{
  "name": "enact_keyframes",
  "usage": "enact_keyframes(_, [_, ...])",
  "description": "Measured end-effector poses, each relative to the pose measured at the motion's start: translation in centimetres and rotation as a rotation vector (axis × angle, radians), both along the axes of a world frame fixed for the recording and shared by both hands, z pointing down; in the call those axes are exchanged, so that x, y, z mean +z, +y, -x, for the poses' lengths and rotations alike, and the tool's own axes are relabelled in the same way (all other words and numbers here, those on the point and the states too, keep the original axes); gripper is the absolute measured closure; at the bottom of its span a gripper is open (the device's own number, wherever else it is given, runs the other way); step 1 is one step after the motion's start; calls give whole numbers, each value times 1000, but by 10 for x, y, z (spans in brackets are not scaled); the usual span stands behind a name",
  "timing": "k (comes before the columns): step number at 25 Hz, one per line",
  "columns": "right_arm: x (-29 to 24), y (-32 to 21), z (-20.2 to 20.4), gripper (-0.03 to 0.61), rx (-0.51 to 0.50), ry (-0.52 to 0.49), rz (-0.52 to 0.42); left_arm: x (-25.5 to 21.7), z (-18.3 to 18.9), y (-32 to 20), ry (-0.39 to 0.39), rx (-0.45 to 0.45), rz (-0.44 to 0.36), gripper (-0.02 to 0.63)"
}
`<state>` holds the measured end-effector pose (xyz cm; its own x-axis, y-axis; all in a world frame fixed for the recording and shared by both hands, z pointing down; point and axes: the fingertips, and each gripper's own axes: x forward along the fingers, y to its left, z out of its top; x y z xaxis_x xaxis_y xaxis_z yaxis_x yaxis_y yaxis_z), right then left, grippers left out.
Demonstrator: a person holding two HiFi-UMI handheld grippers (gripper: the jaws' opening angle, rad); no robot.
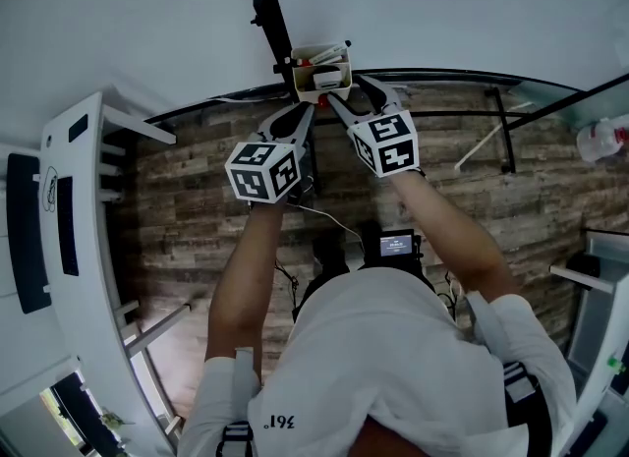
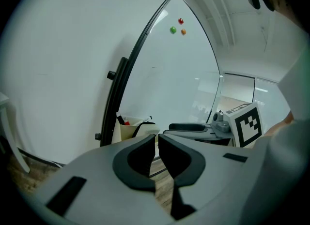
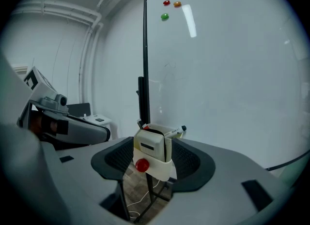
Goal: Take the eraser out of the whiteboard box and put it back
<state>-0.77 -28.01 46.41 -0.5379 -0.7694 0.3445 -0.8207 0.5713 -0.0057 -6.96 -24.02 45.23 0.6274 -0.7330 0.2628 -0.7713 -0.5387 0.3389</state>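
Observation:
A cream whiteboard box (image 1: 319, 70) hangs on the whiteboard's dark frame. In the right gripper view the box (image 3: 156, 170) carries a red magnet (image 3: 142, 165) on its front. The white eraser (image 3: 150, 145) stands upright inside it beside a marker (image 3: 177, 131). My right gripper (image 3: 156, 161) is open, its jaws wide apart on either side of the box; whether they touch it I cannot tell. In the head view the right gripper (image 1: 352, 91) sits just below the box. My left gripper (image 1: 301, 113) is shut and empty, a little left of and below the box (image 2: 130, 129).
The whiteboard (image 3: 223, 74) fills the wall ahead, with three small magnets (image 3: 169, 8) near its top. A black stand post (image 1: 267, 3) runs along its edge. A white table (image 1: 74, 249) is at the left, and wood floor (image 1: 187, 239) lies below.

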Motion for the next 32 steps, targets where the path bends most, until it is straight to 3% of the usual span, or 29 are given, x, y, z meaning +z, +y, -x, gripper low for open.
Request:
enact_keyframes(16, [-44, 26, -16, 497, -21, -25, -70, -29, -6, 19, 5, -1, -45, 603])
enact_keyframes(32, [-106, 72, -31, 525, -61, -71, -165, -83, -4, 62, 65, -6, -130, 603])
